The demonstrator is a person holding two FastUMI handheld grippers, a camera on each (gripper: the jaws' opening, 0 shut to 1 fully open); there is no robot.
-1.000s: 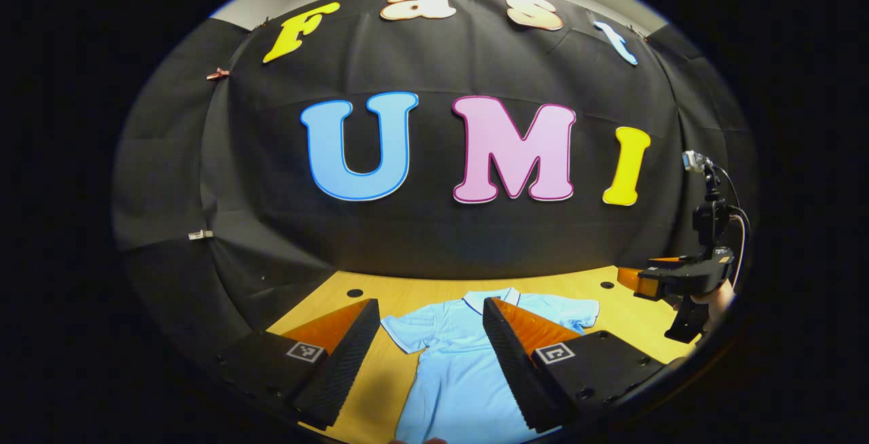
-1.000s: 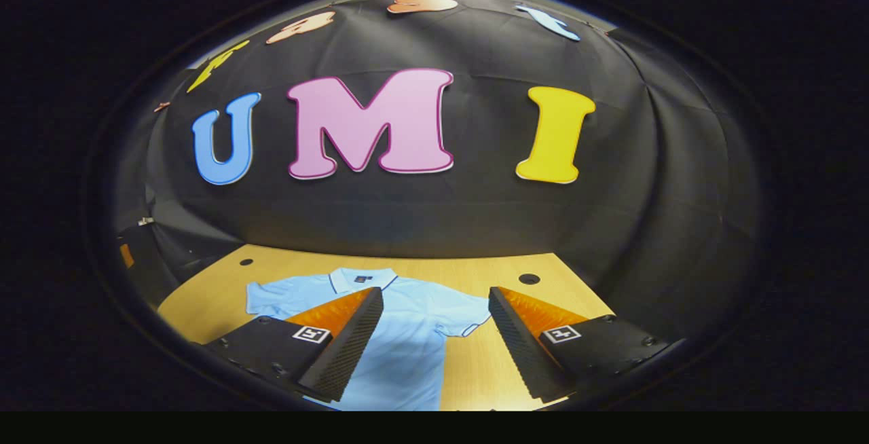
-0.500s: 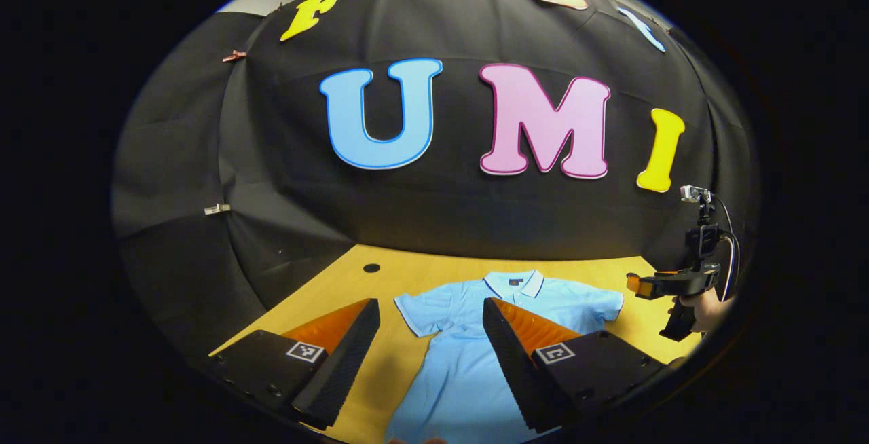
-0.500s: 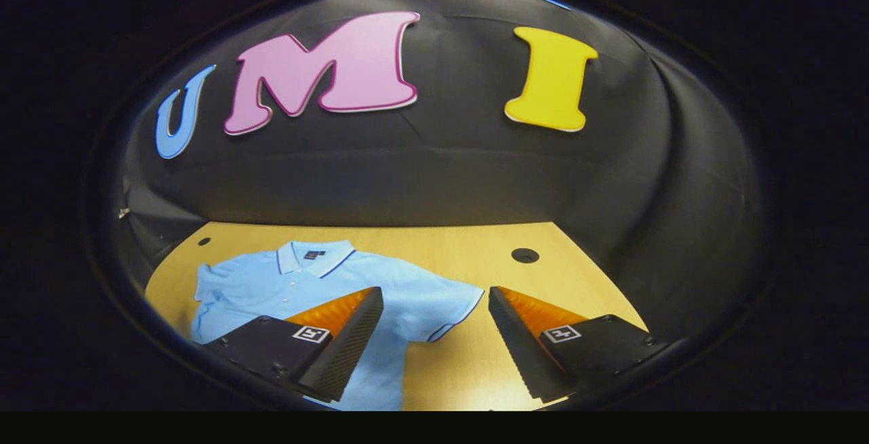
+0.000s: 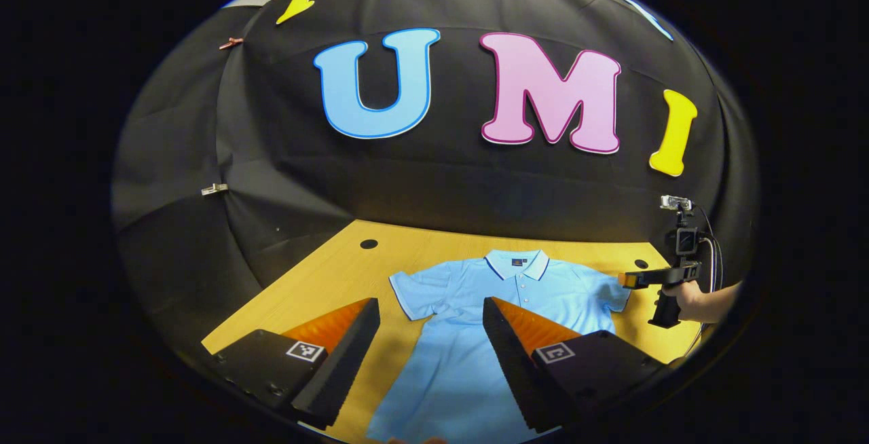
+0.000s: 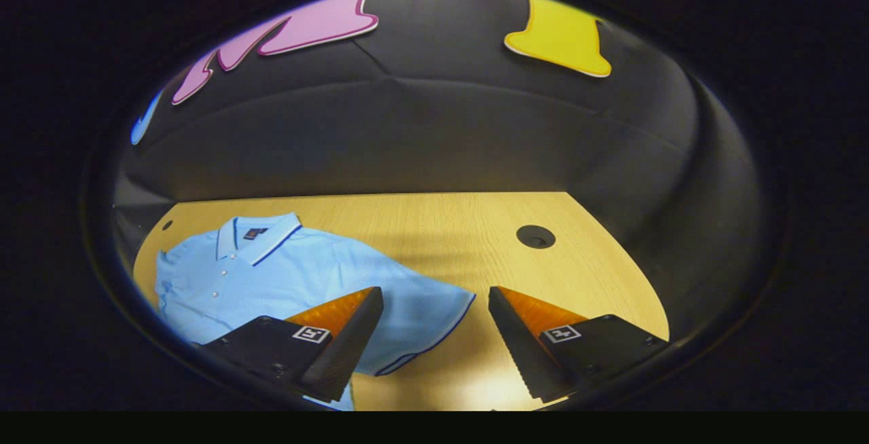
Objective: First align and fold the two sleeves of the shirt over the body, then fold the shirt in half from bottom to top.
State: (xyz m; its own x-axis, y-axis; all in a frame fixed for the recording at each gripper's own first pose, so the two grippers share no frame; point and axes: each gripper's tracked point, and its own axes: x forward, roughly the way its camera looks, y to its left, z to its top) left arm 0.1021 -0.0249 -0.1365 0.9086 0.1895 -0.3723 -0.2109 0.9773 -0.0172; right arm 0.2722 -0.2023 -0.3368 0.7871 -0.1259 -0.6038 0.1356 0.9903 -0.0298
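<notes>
On the left, the left gripper (image 5: 430,335) hangs above the wooden table (image 5: 326,274) with its fingers spread wide and nothing between them; over the last second its view has dipped, so the light blue polo shirt (image 5: 475,322) has gone from a partly hidden strip to nearly its whole front. The shirt lies flat and face up in the middle of the table, both short sleeves out to the sides and unfolded. Its long axis runs from the near edge toward the back wall, collar (image 5: 514,262) at the far end, hem toward the person. To the right, the right gripper (image 6: 434,339) (jaws likewise wide apart and empty) has swung over toward the shirt's right sleeve (image 6: 421,315), whose trimmed cuff now sits just ahead between its fingers. I judge both grippers are closing in for the first sleeve fold; no fold is made yet.
</notes>
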